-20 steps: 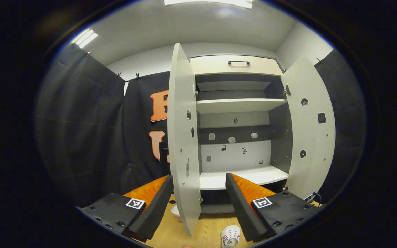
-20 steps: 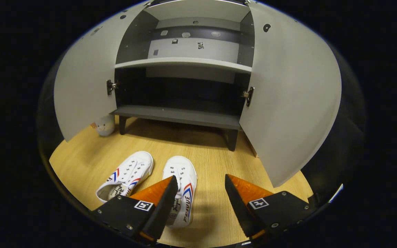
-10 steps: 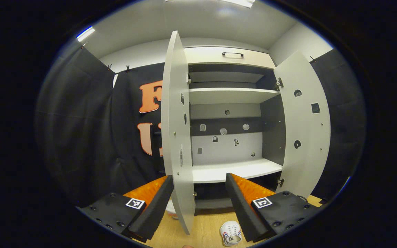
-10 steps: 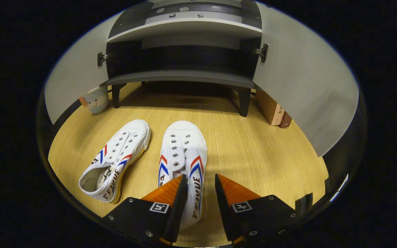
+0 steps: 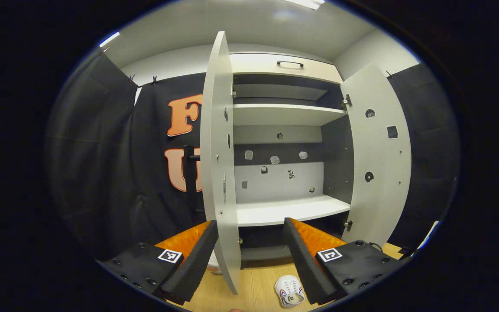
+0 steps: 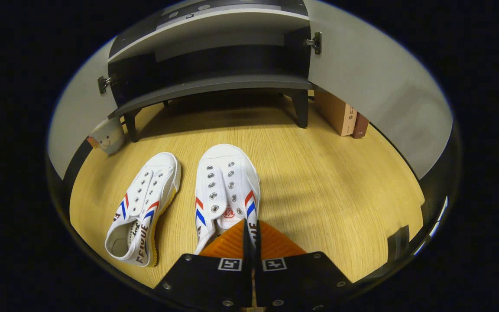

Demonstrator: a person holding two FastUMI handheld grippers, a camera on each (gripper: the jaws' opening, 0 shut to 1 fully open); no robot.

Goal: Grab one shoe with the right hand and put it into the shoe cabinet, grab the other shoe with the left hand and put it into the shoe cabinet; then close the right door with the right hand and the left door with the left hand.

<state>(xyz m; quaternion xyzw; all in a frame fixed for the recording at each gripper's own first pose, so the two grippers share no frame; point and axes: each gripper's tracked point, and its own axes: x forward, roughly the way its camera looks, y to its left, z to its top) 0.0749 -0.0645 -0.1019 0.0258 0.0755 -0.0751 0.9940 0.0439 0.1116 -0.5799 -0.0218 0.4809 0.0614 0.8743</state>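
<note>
Now on step one: right gripper [image 6: 251,227] clamped on white canvas shoe's [image 6: 227,190] side wall at frame bottom; left gripper [image 5: 249,249] apart; next lift into grey shoe cabinet [image 6: 215,82]

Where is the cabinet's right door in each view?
Left gripper view: right door, swung open, right of centre beside the shelves.
Right gripper view: right door, upper right, above the books, beyond the shoe the right tool grips.
Shared landmark: its lower hinge, at the door's inner edge in both.
</note>
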